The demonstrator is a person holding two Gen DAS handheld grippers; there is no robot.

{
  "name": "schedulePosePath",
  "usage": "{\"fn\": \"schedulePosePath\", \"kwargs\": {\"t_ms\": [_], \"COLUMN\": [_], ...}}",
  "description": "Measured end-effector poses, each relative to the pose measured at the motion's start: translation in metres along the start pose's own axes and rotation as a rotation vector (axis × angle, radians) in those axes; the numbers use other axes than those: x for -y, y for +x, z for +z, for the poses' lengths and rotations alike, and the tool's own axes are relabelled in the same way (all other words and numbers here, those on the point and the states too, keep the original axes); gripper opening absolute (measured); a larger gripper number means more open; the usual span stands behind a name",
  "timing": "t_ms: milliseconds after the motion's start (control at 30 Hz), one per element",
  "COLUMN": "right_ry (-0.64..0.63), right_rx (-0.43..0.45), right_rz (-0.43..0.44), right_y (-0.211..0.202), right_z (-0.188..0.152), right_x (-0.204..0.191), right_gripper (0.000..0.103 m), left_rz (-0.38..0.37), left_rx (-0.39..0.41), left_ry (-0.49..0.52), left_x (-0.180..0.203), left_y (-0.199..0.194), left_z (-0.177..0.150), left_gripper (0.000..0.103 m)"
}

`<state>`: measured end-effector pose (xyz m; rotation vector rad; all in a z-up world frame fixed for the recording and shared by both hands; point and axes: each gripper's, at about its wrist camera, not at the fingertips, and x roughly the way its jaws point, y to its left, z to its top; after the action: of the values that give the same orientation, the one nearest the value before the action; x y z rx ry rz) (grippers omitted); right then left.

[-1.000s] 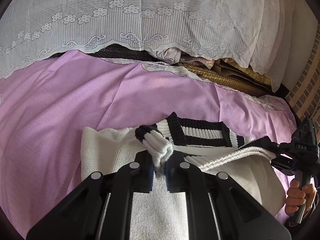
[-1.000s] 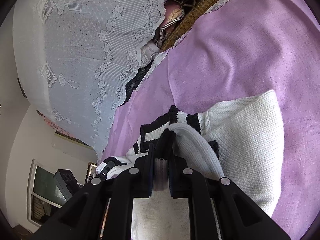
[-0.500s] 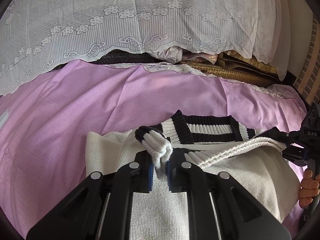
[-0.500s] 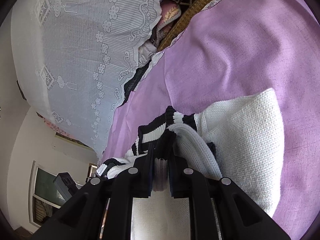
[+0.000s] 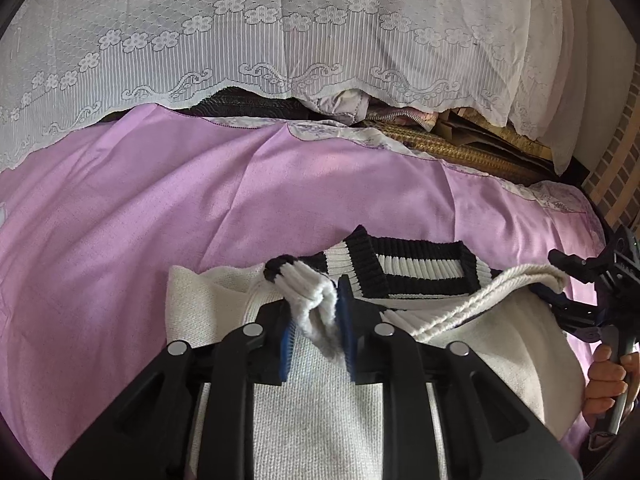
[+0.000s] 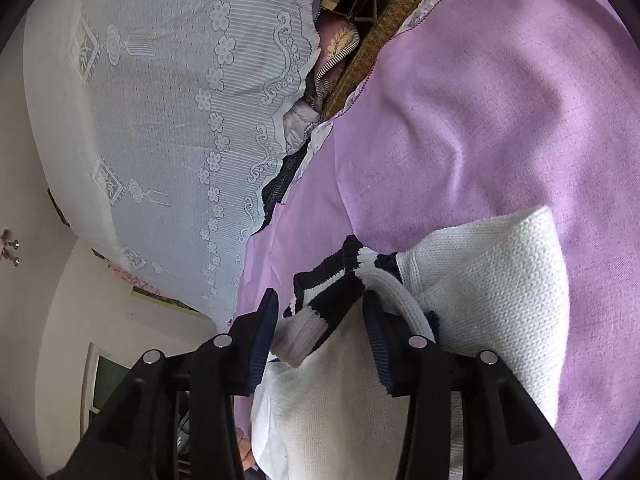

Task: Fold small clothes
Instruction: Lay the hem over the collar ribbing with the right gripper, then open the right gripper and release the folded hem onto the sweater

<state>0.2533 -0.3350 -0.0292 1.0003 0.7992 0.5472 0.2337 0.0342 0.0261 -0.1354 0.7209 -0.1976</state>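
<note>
Sweater [image 5: 320,400] on purple sheet [image 5: 160,216], lace curtain [image 5: 280,40] behind; both hand-held grippers opening, knit loose between jaws.

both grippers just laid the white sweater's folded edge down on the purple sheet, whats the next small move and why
Probably draw both grippers back off the white knit sweater with black-striped collar. The left gripper and right gripper are opening, the ribbed edge lies loose between their pads, and the fold already rests on the purple bedsheet.

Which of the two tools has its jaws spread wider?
The right tool: its opening jaws stand clear of the sweater's striped hem. The left tool, also opening, barely gaps around its bunch.
</note>
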Motion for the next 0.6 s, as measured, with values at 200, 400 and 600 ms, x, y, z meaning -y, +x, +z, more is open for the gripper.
{"fn": "schedulePosePath", "kwargs": {"t_ms": [200,400,600], "right_ry": [-0.070,-0.120,-0.289], "right_rx": [0.065,0.091,0.071], "right_rz": [-0.032,-0.114,-0.317], "right_y": [-0.009,-0.016,0.002], "right_z": [-0.002,0.003,-0.002], "right_x": [-0.013,-0.018,-0.031], "right_gripper": [0.048,0.048,0.048], "left_rz": [0.041,0.119,0.135], "left_rx": [0.128,0.174,0.101], "left_ry": [-0.018,-0.019,0.111], "left_x": [0.001,-0.011,0.013], "left_y": [-0.032,-0.040,-0.019], "left_z": [0.006,0.011,0.000], "left_gripper": [0.071,0.085,0.085]}}
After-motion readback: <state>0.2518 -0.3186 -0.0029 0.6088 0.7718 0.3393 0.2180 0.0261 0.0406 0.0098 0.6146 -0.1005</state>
